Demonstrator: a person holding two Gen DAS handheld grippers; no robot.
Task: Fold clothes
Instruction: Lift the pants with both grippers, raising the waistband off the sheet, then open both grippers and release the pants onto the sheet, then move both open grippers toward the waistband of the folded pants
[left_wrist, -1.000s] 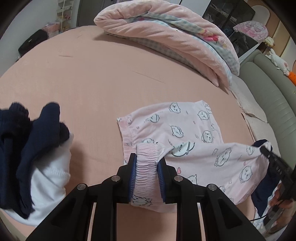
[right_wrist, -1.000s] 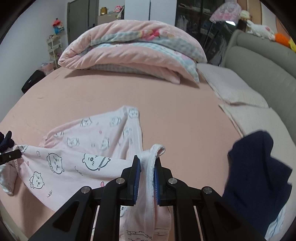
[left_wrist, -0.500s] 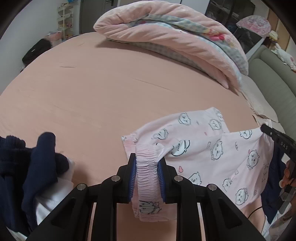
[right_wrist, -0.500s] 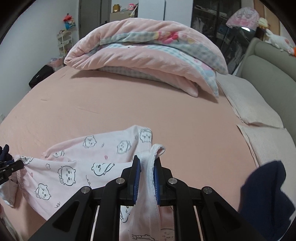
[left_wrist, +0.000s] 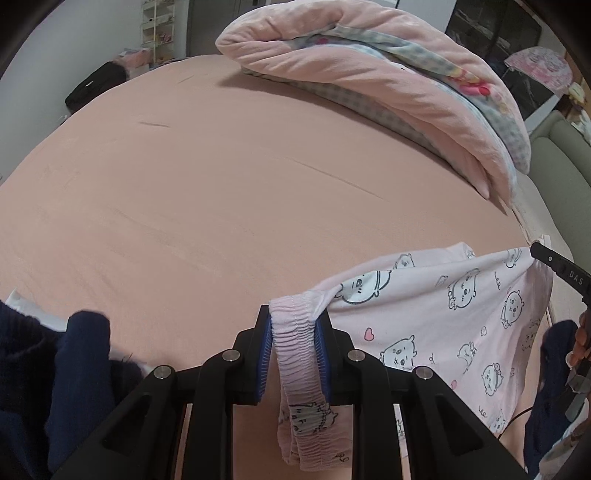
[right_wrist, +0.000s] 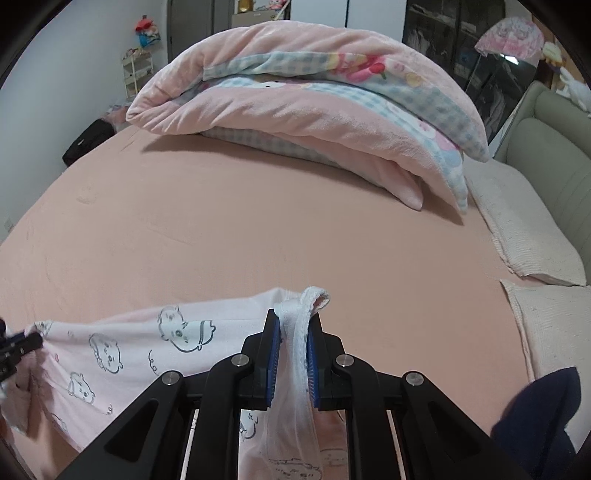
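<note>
A: Pale pink cotton, printed with little cartoon bears and hearts: that is the pair of pyjama shorts (left_wrist: 436, 314), stretched in the air between the two grippers, low over the salmon-pink bed sheet (left_wrist: 207, 177).

B: What has the left gripper (left_wrist: 293, 325) got?

A: Its blue-padded jaws are pinched tight on the gathered elastic waistband (left_wrist: 295, 343), which bunches between the pads and hangs down behind them.

B: And the right gripper (right_wrist: 293, 332)?

A: Closed just as narrowly on a white, gauzy fold at the far edge of the same shorts (right_wrist: 122, 350); the fold loops up over the fingertips. Each gripper's black tip shows at the edge of the other's view, holding the cloth taut.

B: Anything else on the bed?

A: A folded pink plush quilt with blue checked lining (right_wrist: 317, 92) lies at the far side, well apart. A dark navy garment (left_wrist: 55, 376) is heaped on something white at the near left, another navy garment (right_wrist: 543, 417) at the near right, and two cream textured pillows (right_wrist: 524, 229) lie beside a grey-green padded headboard (right_wrist: 554, 147).
</note>
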